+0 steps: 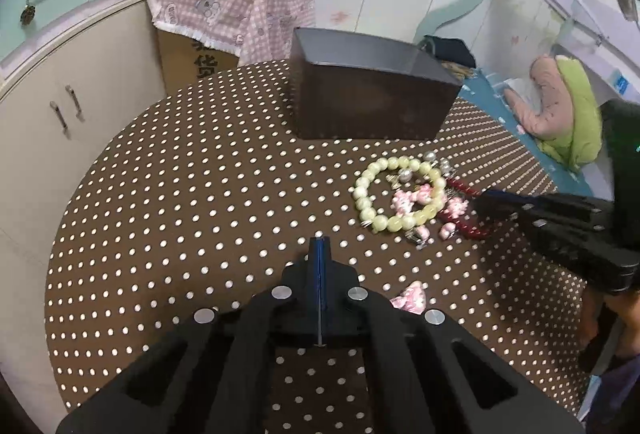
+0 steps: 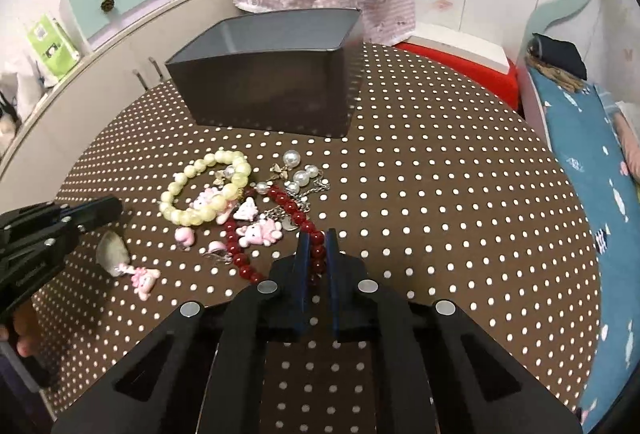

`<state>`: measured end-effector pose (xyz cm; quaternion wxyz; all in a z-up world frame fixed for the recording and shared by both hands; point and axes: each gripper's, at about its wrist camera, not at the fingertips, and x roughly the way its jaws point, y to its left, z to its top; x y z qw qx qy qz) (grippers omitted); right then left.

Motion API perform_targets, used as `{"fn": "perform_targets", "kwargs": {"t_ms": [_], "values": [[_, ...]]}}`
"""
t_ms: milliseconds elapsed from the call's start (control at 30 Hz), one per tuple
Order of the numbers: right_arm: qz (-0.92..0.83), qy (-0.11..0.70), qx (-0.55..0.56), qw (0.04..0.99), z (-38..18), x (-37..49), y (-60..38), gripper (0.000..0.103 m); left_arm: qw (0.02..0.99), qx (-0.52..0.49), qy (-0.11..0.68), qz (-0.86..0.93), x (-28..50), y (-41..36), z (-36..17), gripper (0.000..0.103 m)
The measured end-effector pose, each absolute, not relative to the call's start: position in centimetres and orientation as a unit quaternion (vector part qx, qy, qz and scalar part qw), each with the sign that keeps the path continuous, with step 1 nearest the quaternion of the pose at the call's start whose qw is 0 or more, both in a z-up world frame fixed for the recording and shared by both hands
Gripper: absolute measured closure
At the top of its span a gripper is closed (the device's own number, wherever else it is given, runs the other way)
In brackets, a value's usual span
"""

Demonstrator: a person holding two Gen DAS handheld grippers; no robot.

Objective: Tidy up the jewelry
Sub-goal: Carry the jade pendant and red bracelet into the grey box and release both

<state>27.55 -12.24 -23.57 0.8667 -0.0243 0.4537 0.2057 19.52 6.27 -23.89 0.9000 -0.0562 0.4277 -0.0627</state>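
A heap of jewelry lies on the brown dotted tablecloth [image 2: 440,194]: a pale green bead bracelet [image 2: 208,190], a red bead bracelet [image 2: 288,208], pearl pieces [image 2: 301,176] and pink charms [image 2: 260,232]. My right gripper [image 2: 316,248] is shut on the near end of the red bead bracelet, with a red bead showing between its blue pads. In the left wrist view the same red bracelet [image 1: 466,230] sits at the right gripper's tip [image 1: 482,199]. My left gripper [image 1: 319,240] is shut with nothing in it, to the left of the pale bracelet [image 1: 400,194]. A dark open box [image 1: 372,102] stands behind the heap.
One pink charm [image 1: 410,298] lies apart, close to my left gripper, beside a grey shell-like piece [image 2: 112,252]. Beyond the round table's edge are cream cabinets [image 1: 72,106], a pink checked cloth [image 1: 228,6] over a carton, and a bed with a blue sheet [image 2: 592,202] on the right.
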Motion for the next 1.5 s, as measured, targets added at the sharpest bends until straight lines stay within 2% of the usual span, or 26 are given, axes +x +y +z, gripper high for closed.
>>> {"fn": "perform_targets", "kwargs": {"t_ms": [100, 133, 167, 200, 233, 267, 500, 800, 933, 1200, 1400, 1467, 1500], "values": [[0.21, 0.434, -0.015, 0.876, -22.0, 26.2, -12.4, 0.095, 0.898, -0.074, 0.429, -0.065, 19.0, 6.7, -23.7, 0.102], [0.212, 0.429, -0.013, 0.878, -21.5, 26.0, -12.4, 0.095, 0.896, -0.074, 0.433, -0.062, 18.8, 6.7, -23.6, 0.095], [0.215, 0.42, -0.011, 0.882, -20.9, 25.7, -12.4, 0.095, 0.9, -0.071, 0.428, -0.049, 18.6, 6.8, -23.4, 0.075], [0.216, 0.413, -0.01, 0.885, -20.3, 25.3, -12.4, 0.095, 0.902, -0.066, 0.424, -0.04, 18.4, 6.9, -23.2, 0.063], [0.219, 0.406, -0.01, 0.887, -19.6, 25.1, -12.4, 0.095, 0.906, -0.057, 0.419, -0.031, 18.1, 6.8, -22.9, 0.044], [0.22, 0.396, -0.008, 0.892, -18.9, 24.9, -12.6, 0.095, 0.908, -0.055, 0.414, -0.034, 17.8, 6.7, -22.7, 0.039], [0.225, 0.361, 0.0, 0.905, -15.2, 23.5, -14.3, 0.095, 0.897, -0.031, 0.439, -0.031, 17.6, 5.5, -23.4, 0.039], [0.237, 0.355, 0.01, 0.904, -14.7, 23.0, -14.7, 0.095, 0.894, -0.018, 0.446, -0.019, 17.7, 4.6, -24.3, 0.038], [0.24, 0.352, 0.012, 0.905, -14.7, 23.0, -14.9, 0.095, 0.893, -0.039, 0.446, -0.042, 17.4, 4.4, -24.3, 0.062], [0.243, 0.355, 0.013, 0.903, -14.6, 23.7, -14.7, 0.095, 0.892, -0.048, 0.446, -0.059, 17.0, 4.9, -24.4, 0.063], [0.244, 0.36, 0.015, 0.901, -15.2, 24.1, -14.5, 0.095, 0.892, -0.033, 0.448, -0.054, 16.9, 4.2, -24.3, 0.056], [0.244, 0.362, 0.015, 0.9, -15.3, 24.1, -14.6, 0.095, 0.888, -0.028, 0.454, -0.062, 16.8, 3.8, -24.2, 0.047], [0.243, 0.363, 0.017, 0.899, -15.4, 24.2, -14.6, 0.095, 0.889, -0.027, 0.452, -0.061, 16.9, 3.6, -24.2, 0.046]]}}
